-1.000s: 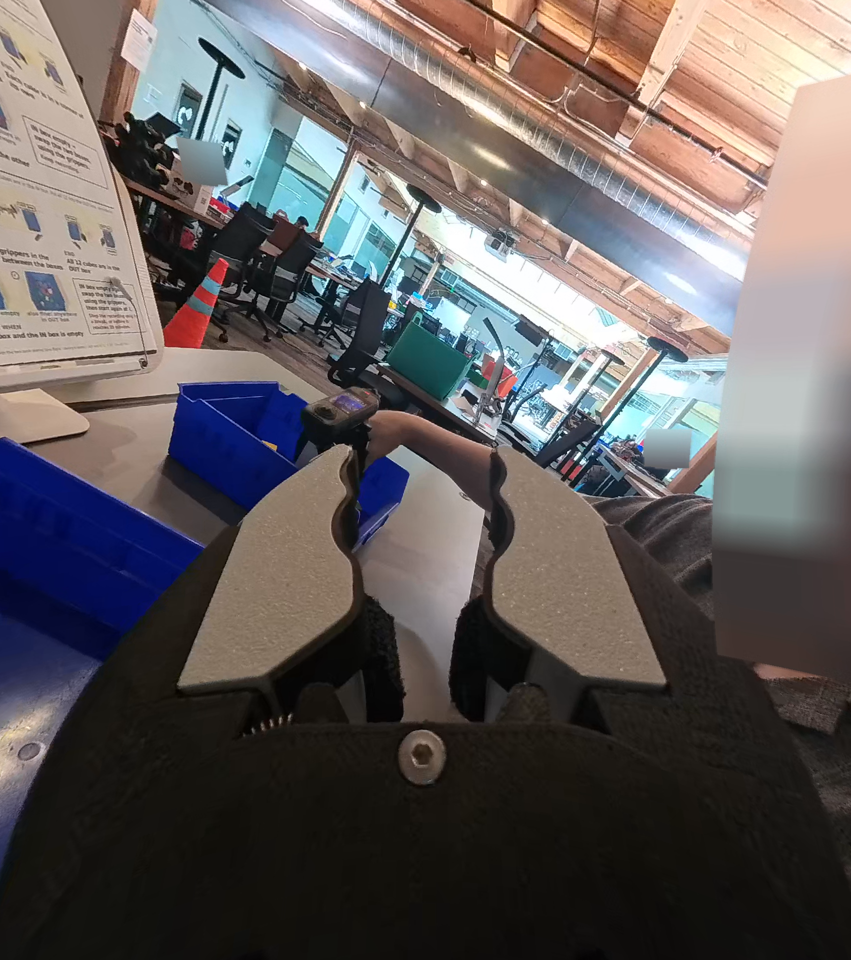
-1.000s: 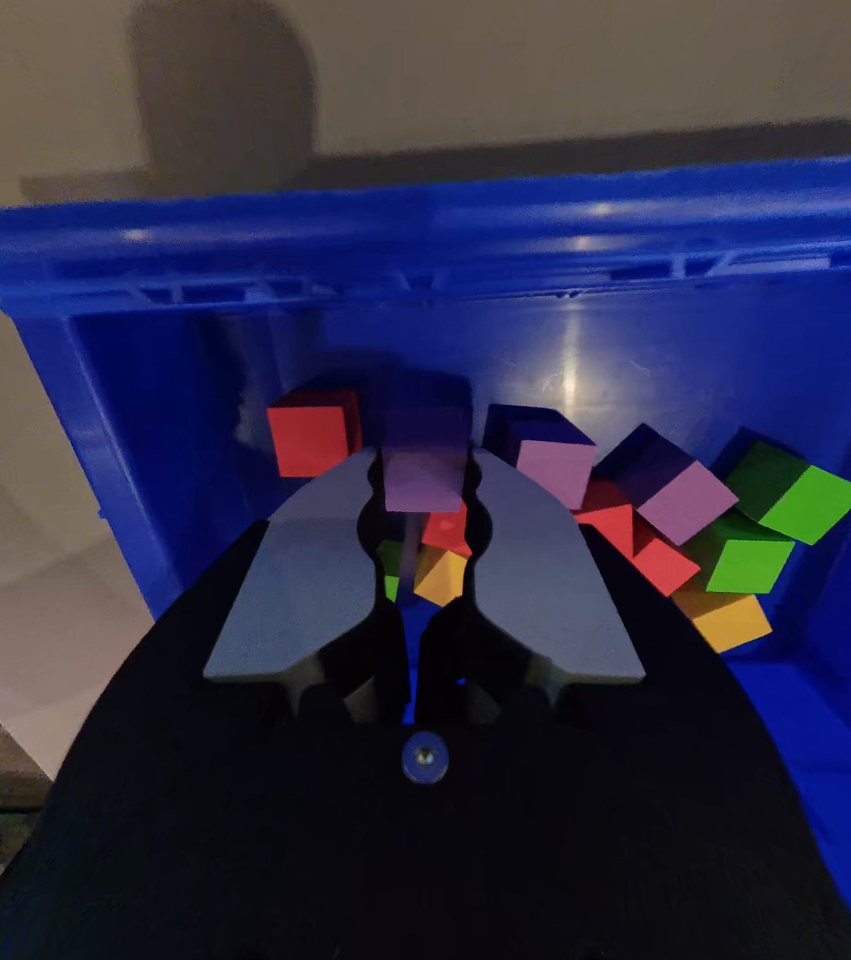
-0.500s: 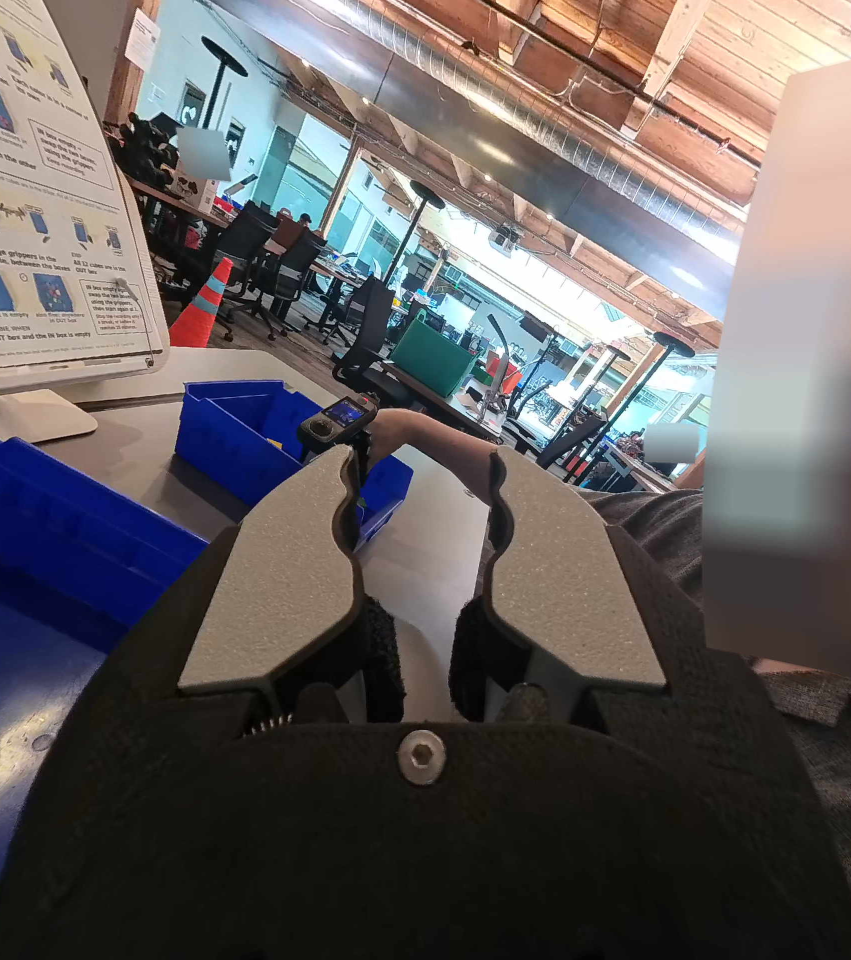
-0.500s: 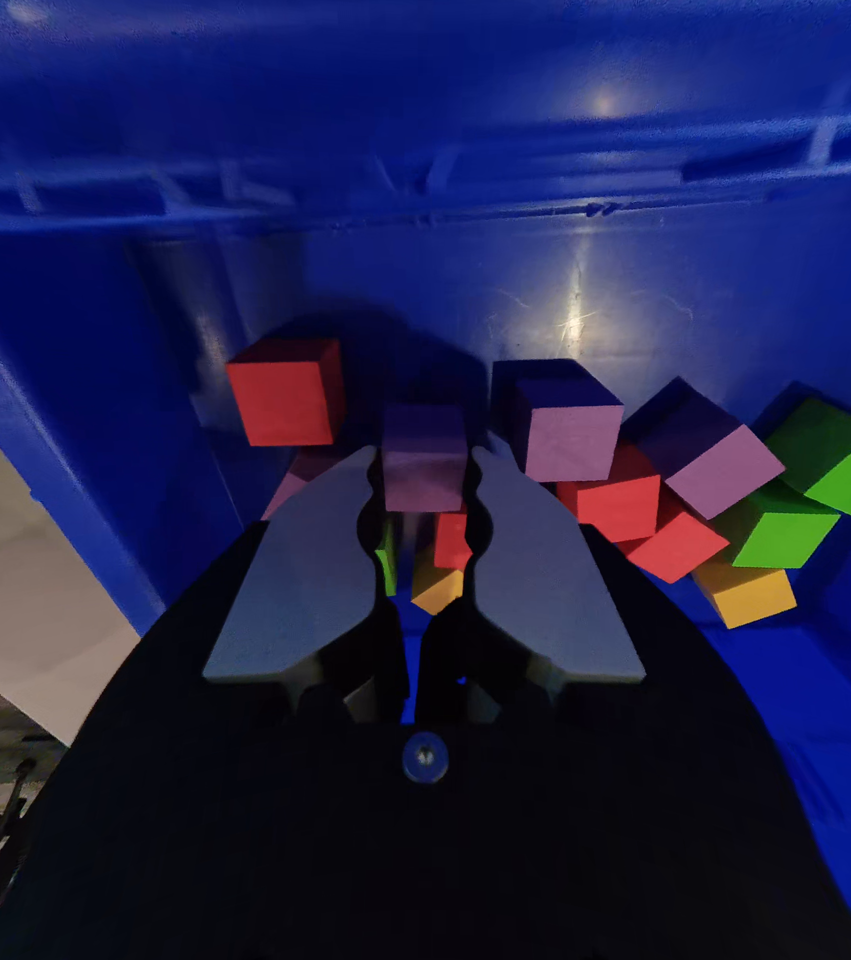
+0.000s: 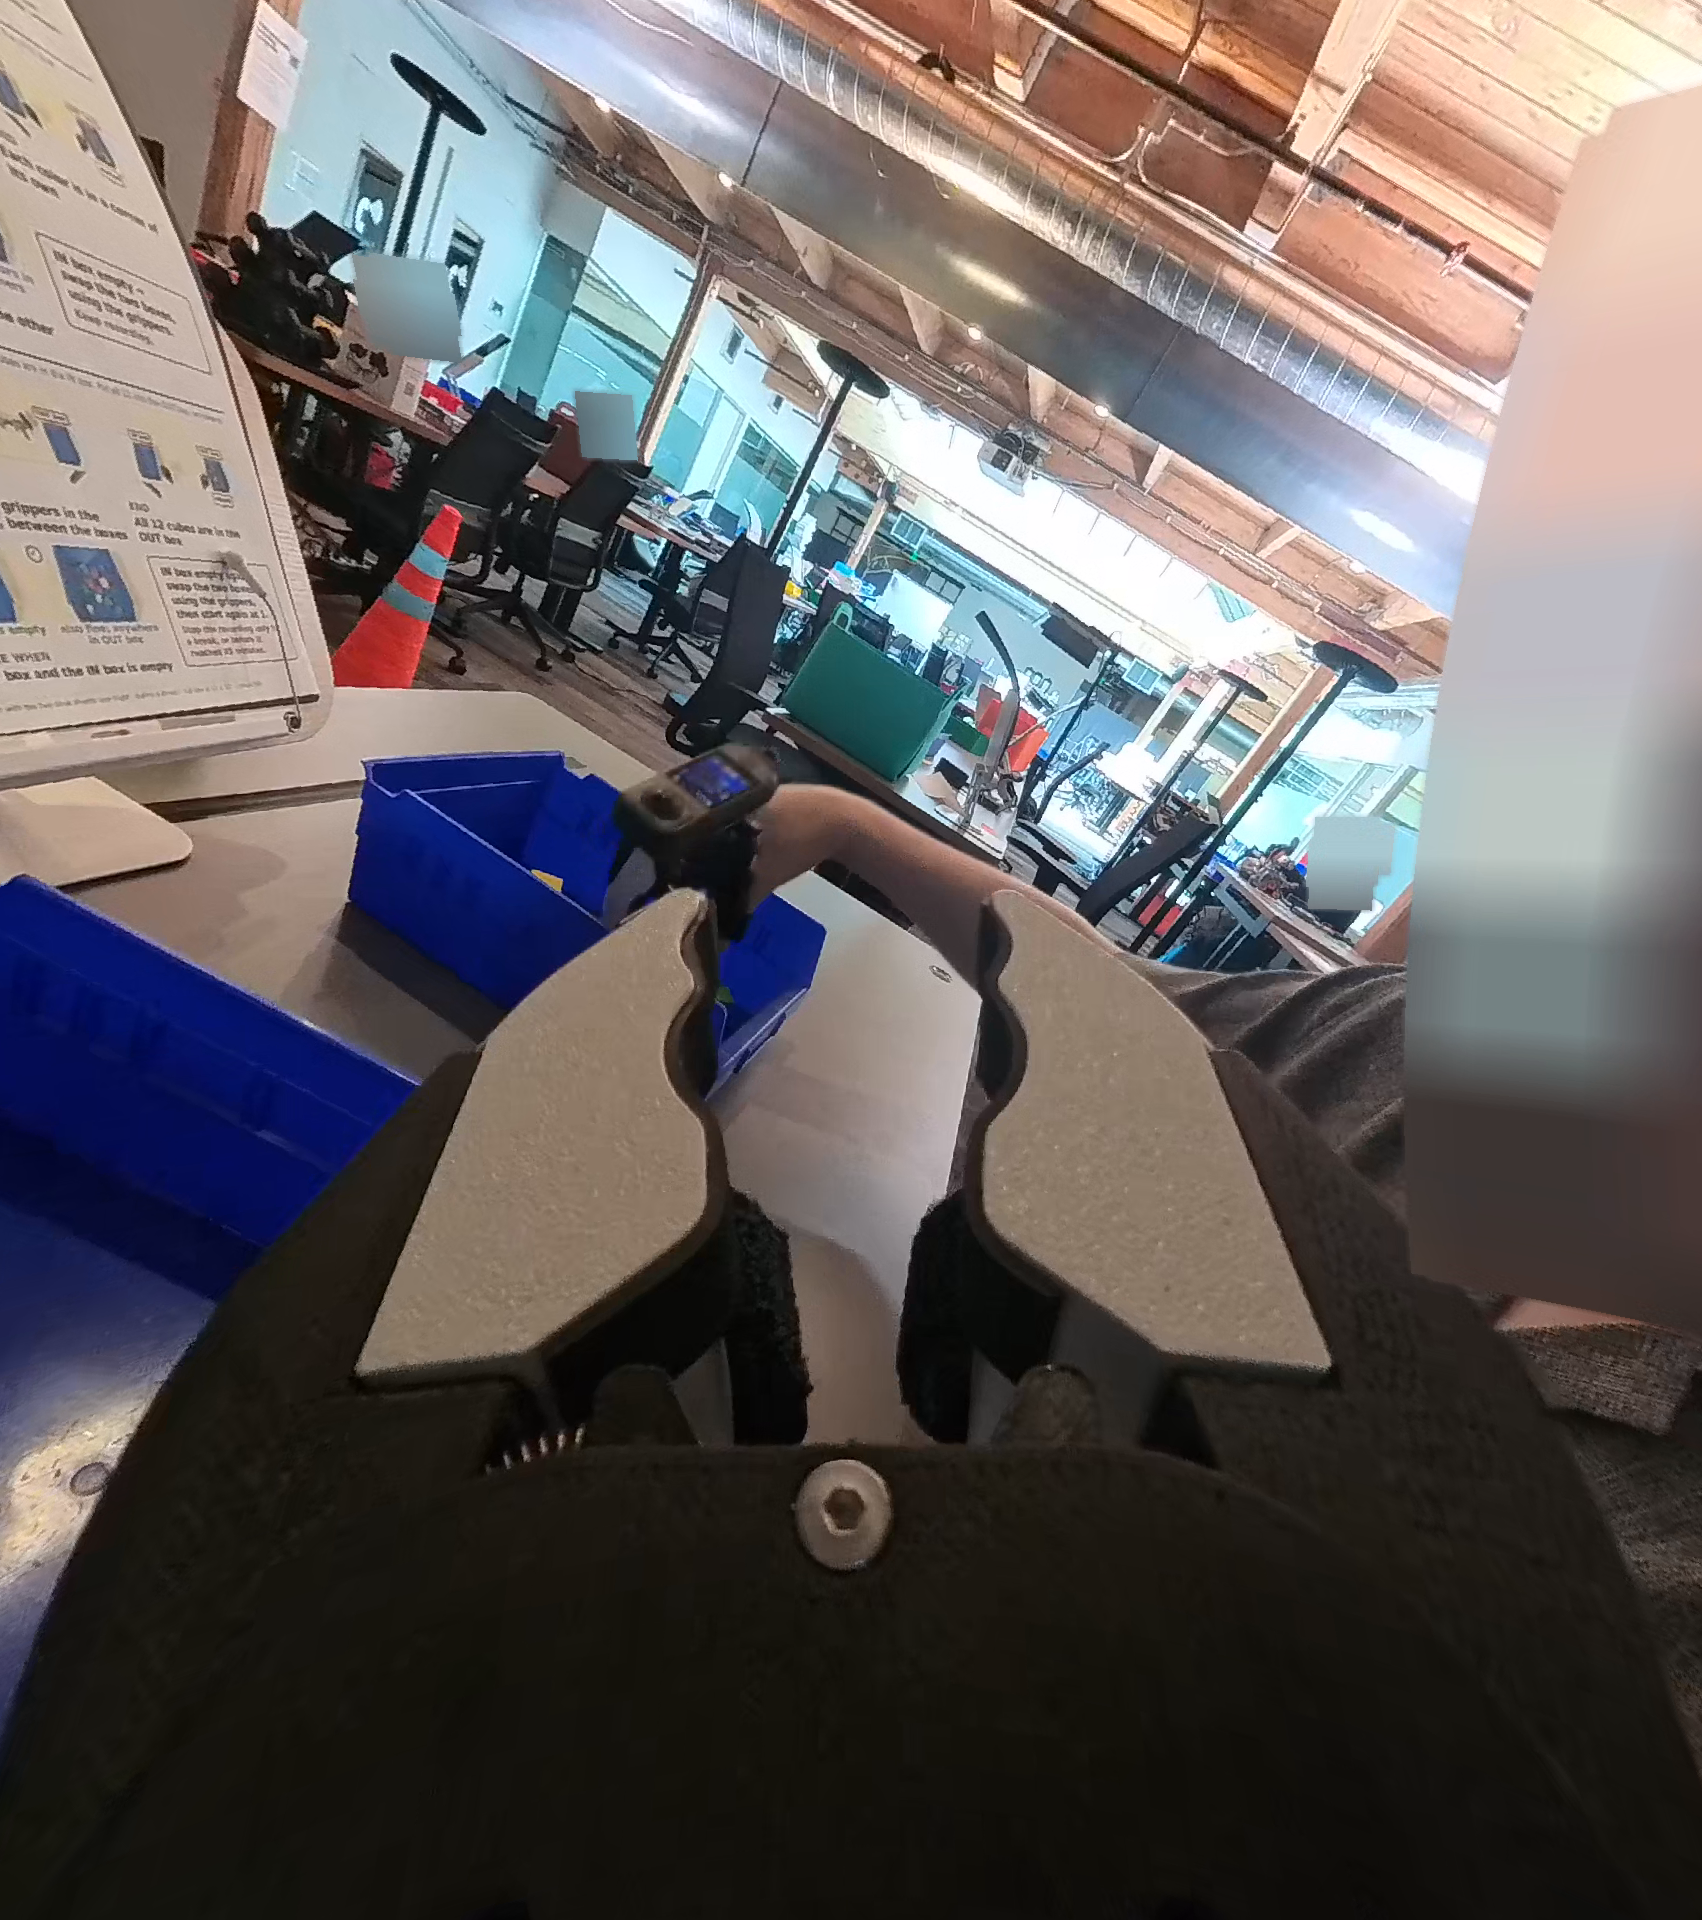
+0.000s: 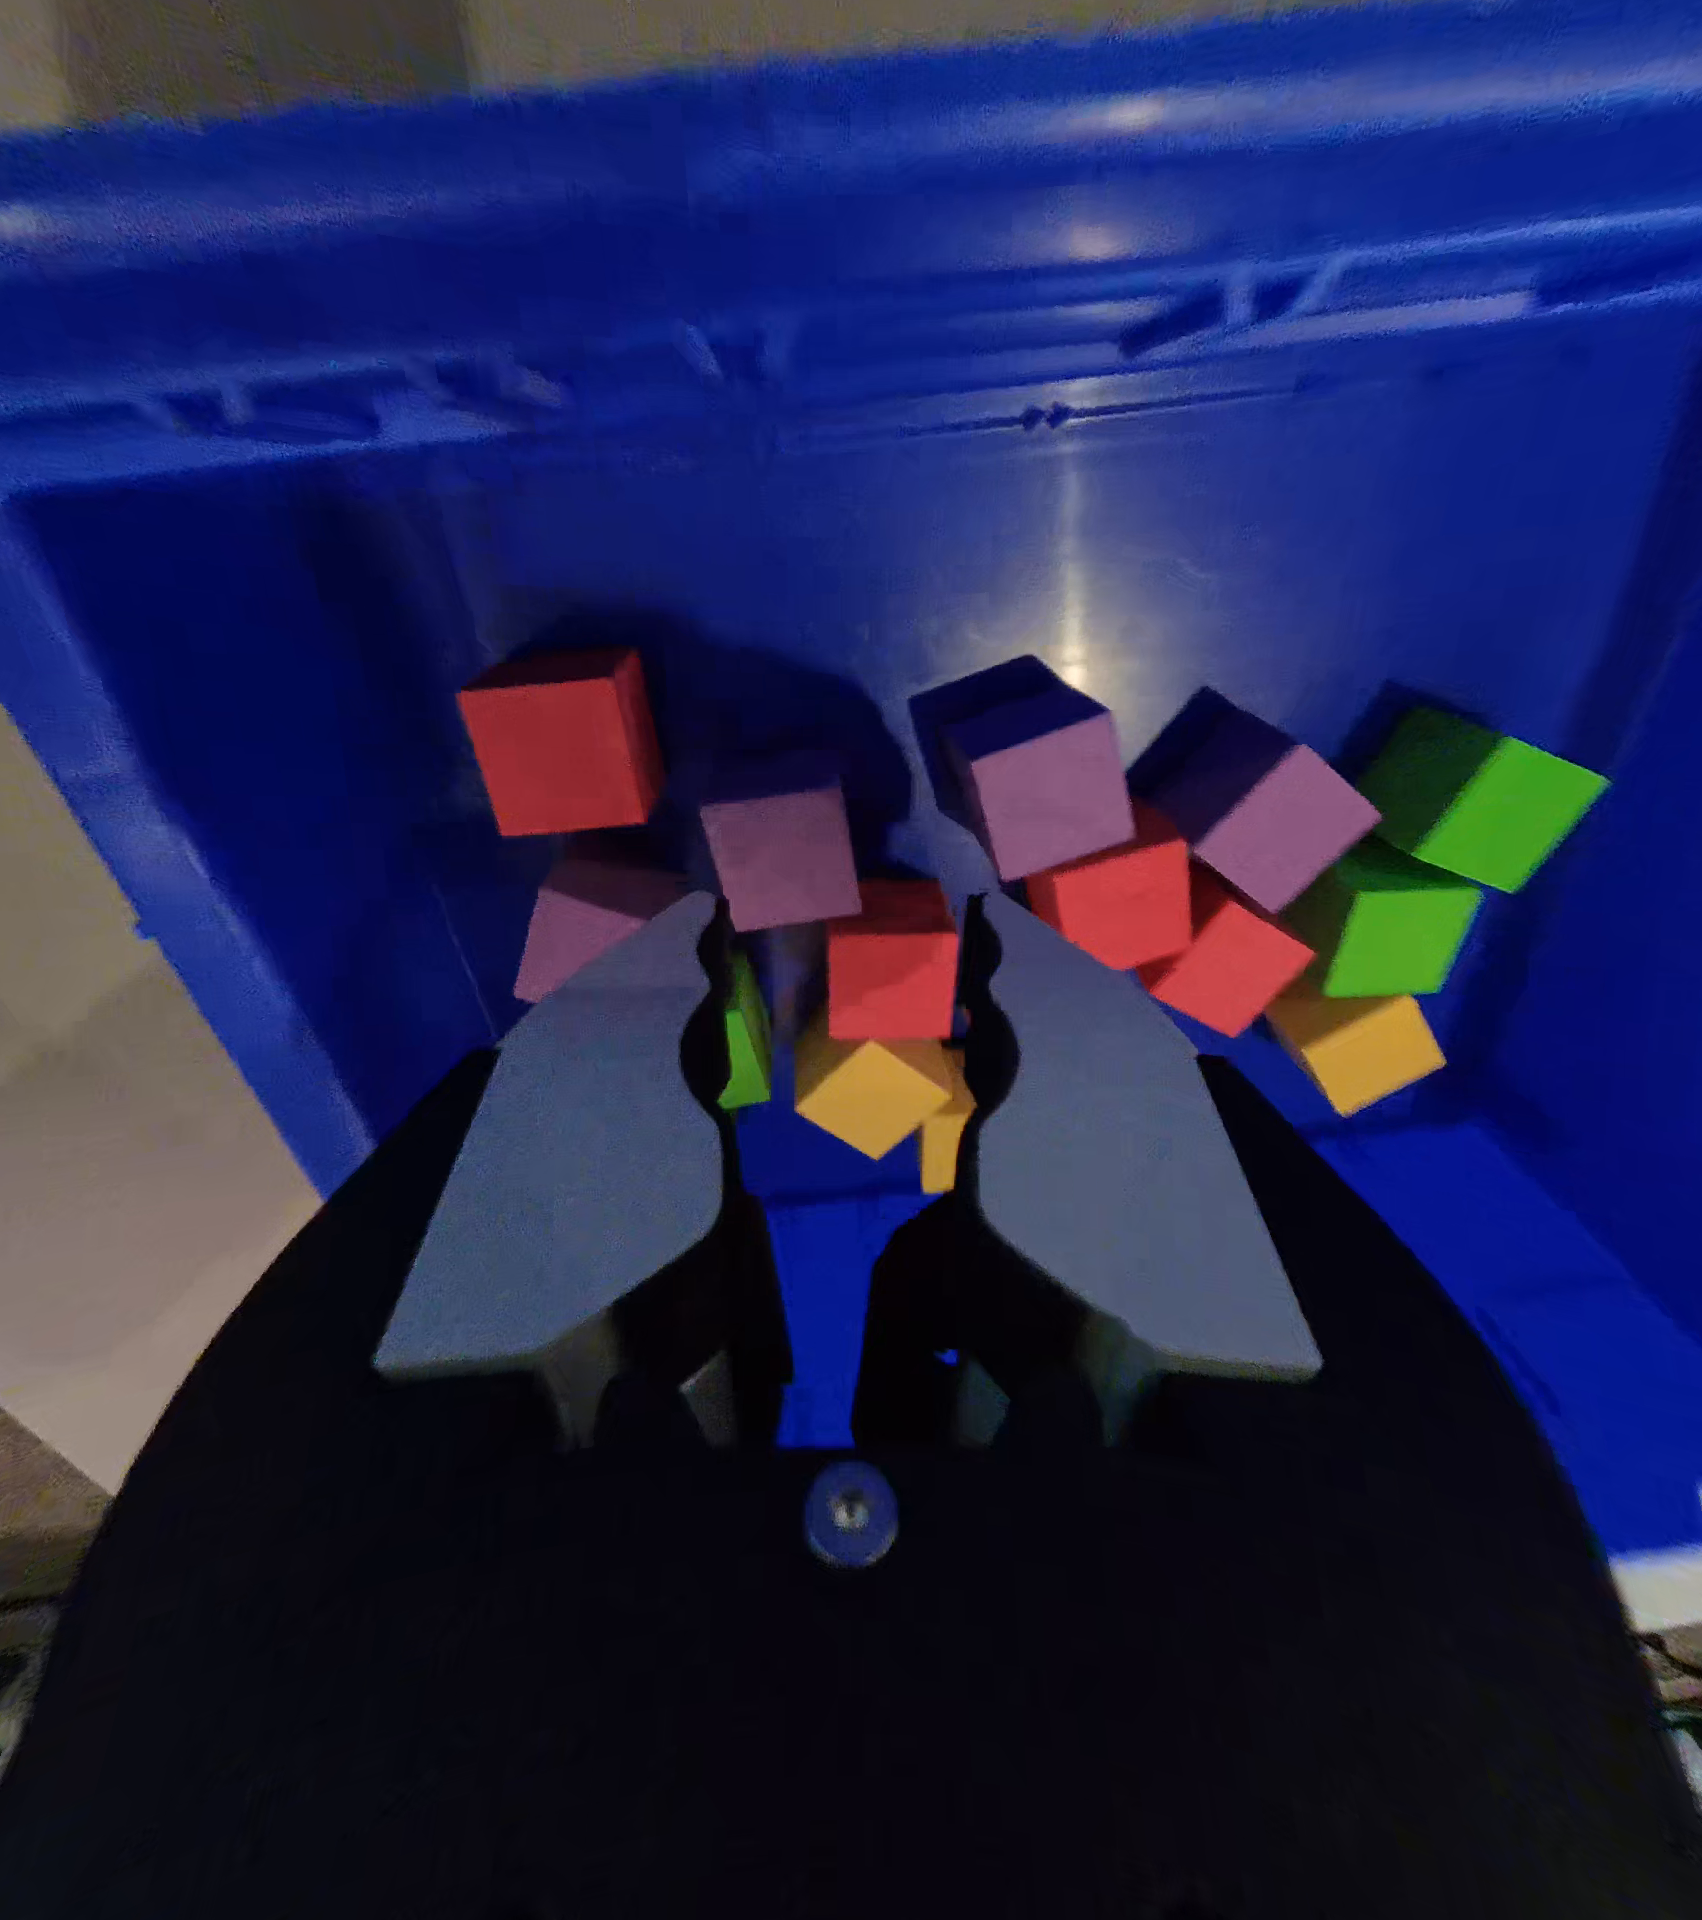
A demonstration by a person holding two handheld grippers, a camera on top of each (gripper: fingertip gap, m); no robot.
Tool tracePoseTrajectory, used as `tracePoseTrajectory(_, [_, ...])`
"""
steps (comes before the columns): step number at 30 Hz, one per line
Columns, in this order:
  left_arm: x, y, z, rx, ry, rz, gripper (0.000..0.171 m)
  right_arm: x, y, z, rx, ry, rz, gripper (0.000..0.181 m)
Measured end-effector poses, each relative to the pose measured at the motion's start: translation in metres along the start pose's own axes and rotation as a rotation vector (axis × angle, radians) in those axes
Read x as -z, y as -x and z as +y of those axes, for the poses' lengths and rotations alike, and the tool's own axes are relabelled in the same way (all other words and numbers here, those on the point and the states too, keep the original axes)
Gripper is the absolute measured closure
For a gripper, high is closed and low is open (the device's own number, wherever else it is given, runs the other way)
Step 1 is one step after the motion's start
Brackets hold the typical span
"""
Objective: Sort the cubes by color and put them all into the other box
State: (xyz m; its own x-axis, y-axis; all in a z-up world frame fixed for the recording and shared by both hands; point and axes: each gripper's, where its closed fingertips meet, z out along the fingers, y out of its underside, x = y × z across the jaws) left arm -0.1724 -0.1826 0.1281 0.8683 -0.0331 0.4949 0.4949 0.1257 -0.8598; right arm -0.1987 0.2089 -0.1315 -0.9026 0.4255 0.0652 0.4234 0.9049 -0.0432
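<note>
Cubes: small foam-looking cubes lie piled against the far wall of a deep blue plastic bin [image 6: 1242,540], seen from the right wrist view.
Right gripper [image 6: 842,914]: its two grey fingers are spread and hold nothing; they hang inside the bin just before the pile.
Nearest cube: a tilted purple cube [image 6: 779,857] sits just beyond the tip of the left-hand finger, apart from both fingers as far as the blur lets me tell.
Between the fingers: a red cube [image 6: 894,961] shows in the gap, with a yellow cube [image 6: 868,1091] below it and the edge of a green cube [image 6: 745,1039] by the left-hand finger.
Left of pile: a second red cube [image 6: 561,743] sits highest on that side, above a purple cube [image 6: 587,914] partly hidden by the finger.
Right of pile: two more purple cubes [image 6: 1044,800] [image 6: 1262,810], two red cubes [image 6: 1117,899] [image 6: 1226,961], two bright green cubes [image 6: 1481,795] [image 6: 1387,925] and another yellow cube [image 6: 1356,1044] are stacked touching one another.
Left gripper [image 5: 847,920]: its textured grey fingers are also spread, with nothing between them, tilted upward over the near blue plastic bin [image 5: 99,1049].
Far bin: a second blue plastic bin [image 5: 473,862] stands on the grey tabletop [image 5: 847,1060], well apart from the near one.
Other gripper in left view: the right gripper [image 5: 691,821], a dark device with a small lit screen, dips into that far bin, held on a bare forearm [image 5: 888,862].
Stand: a white stand carrying a printed instruction sheet [image 5: 78,416] rises behind the bins.
Background: an orange traffic cone [image 5: 400,613] and black office chairs [image 5: 514,499] stand on the open office floor.
</note>
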Motion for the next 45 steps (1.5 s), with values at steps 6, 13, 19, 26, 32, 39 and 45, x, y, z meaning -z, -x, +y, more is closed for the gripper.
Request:
tracePoseTrajectory(6, [-0.008, 0.012, 0.011, -0.020, 0.066, -0.088, 0.123, 0.083, -0.007, -0.017, 0.011, -0.209, 0.243, 0.139])
tracePoseTrajectory(13, [-0.014, 0.007, 0.010, -0.054, 0.068, -0.120, 0.122, 0.220, 0.026, -0.038, 0.039, -0.617, 0.643, 0.140])
tracePoseTrajectory(19, [-0.023, -0.003, 0.015, -0.079, 0.098, -0.132, 0.122, 0.249, 0.091, -0.045, 0.031, -0.827, 0.793, 0.131])
tracePoseTrajectory(26, [-0.040, -0.006, 0.020, -0.136, 0.114, -0.210, 0.116, 0.253, 0.131, -0.054, -0.080, -1.035, 0.984, 0.123])
tracePoseTrajectory(32, [-0.052, -0.005, 0.019, -0.201, 0.058, -0.310, 0.099, 0.237, 0.145, -0.041, -0.271, -1.185, 1.117, 0.126])
tracePoseTrajectory(39, [-0.044, 0.021, 0.029, -0.174, -0.174, -0.479, 0.097, 0.205, 0.152, -0.026, -0.425, -1.228, 1.212, 0.131])
tracePoseTrajectory(45, [-0.032, 0.049, 0.044, -0.206, -0.204, -0.679, 0.087, 0.213, 0.140, -0.029, -0.550, -1.324, 1.122, 0.141])
